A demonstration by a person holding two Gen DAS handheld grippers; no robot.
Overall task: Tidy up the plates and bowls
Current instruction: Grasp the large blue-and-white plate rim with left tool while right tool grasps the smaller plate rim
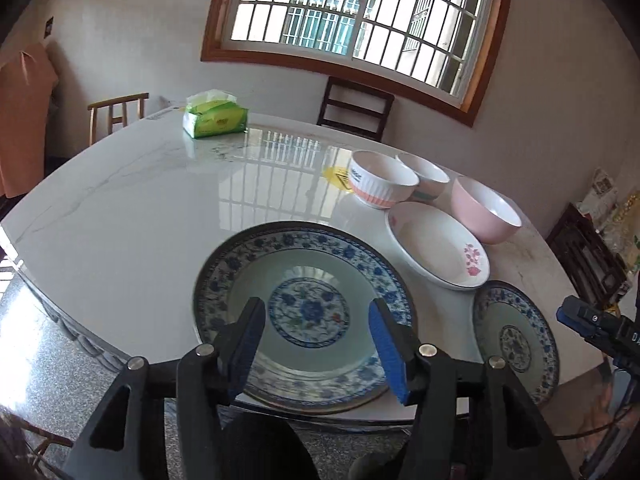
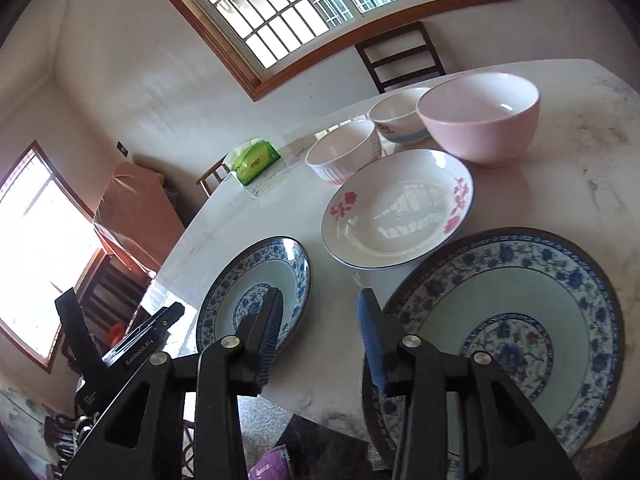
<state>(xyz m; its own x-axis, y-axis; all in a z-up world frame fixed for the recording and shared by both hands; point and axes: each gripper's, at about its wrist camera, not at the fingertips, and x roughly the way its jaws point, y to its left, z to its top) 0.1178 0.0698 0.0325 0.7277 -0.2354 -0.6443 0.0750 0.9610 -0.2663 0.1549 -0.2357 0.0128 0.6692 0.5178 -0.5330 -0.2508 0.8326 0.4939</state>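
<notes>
A large blue-patterned plate [image 1: 304, 312] lies at the table's near edge, under my open, empty left gripper [image 1: 316, 312]. It also shows in the right wrist view [image 2: 516, 320]. A small blue-patterned plate [image 1: 516, 336] [image 2: 256, 292] lies beside it. My right gripper [image 2: 320, 304] is open and empty, above the gap between the two plates. Behind them sit a white plate with pink flowers [image 1: 436, 244] [image 2: 396, 208], a pink bowl [image 1: 486, 210] [image 2: 480, 120], a ribbed white bowl [image 1: 380, 180] [image 2: 344, 152] and a white bowl with a teal band [image 1: 428, 176] [image 2: 400, 120].
The white marble table [image 1: 140, 216] holds a green tissue pack [image 1: 214, 116] [image 2: 256, 158] at the far side and a yellow sticker [image 1: 338, 176]. Chairs [image 1: 356, 108] stand behind the table. My right gripper shows at the right edge of the left wrist view [image 1: 592, 324].
</notes>
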